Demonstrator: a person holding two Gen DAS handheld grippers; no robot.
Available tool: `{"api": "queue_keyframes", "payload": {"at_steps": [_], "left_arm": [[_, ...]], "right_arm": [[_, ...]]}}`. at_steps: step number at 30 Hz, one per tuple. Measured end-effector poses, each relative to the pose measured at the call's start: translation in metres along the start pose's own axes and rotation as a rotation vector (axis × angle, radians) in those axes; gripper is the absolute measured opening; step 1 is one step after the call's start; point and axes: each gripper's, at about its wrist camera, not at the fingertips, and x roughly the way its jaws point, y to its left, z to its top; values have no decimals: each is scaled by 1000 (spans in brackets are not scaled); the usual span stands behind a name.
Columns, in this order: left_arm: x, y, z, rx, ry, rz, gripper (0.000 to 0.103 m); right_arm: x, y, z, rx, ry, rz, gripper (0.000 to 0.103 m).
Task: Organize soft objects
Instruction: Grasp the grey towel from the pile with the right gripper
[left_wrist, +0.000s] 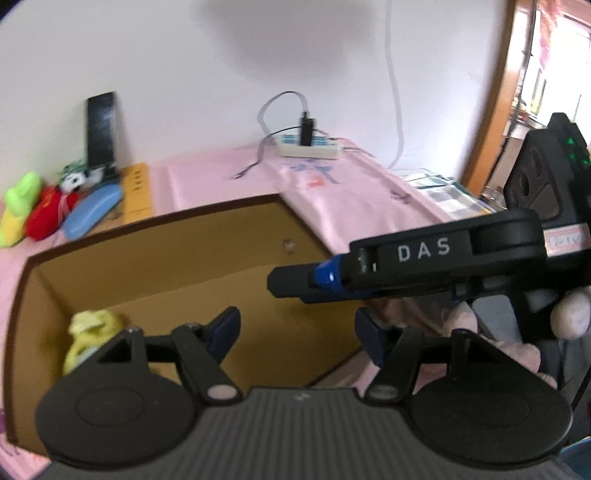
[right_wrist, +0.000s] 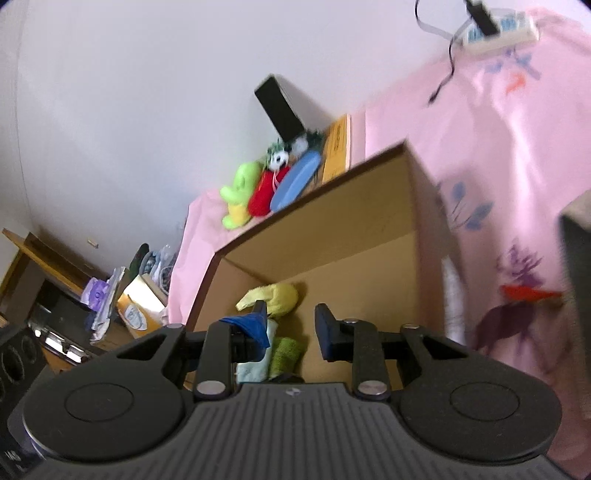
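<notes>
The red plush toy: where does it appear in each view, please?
Left wrist view: red plush toy at far left, between green toy and blue case.
Right wrist view: centre, behind the box.
Shared landmark: power strip.

Yellow plush (left_wrist: 90, 332) in cardboard box (left_wrist: 147, 236), left gripper (left_wrist: 295, 332) above.

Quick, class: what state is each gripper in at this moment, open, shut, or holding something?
Left gripper: open, nothing between its fingers.
Right gripper: open, holding nothing; a torn blue cover hangs from its left finger.
</notes>
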Motion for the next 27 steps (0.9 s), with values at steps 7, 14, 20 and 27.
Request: {"api": "queue_keyframes", "payload": {"at_steps": [7, 14, 20, 27], "left_arm": [[15, -47, 11, 54, 1, -64, 67], [43, -100, 11, 98, 46, -153, 67], [66, -145, 5, 124, 102, -244, 67], [84, -179, 4, 143, 130, -253, 67]], "right_arm": [[-44, -25, 3, -22, -79, -43, 14], [-97, -72, 2, -8, -106, -172, 14], [-130, -114, -4, 44, -104, -264, 14], [-159, -147, -7, 88, -99, -293, 14]]}}
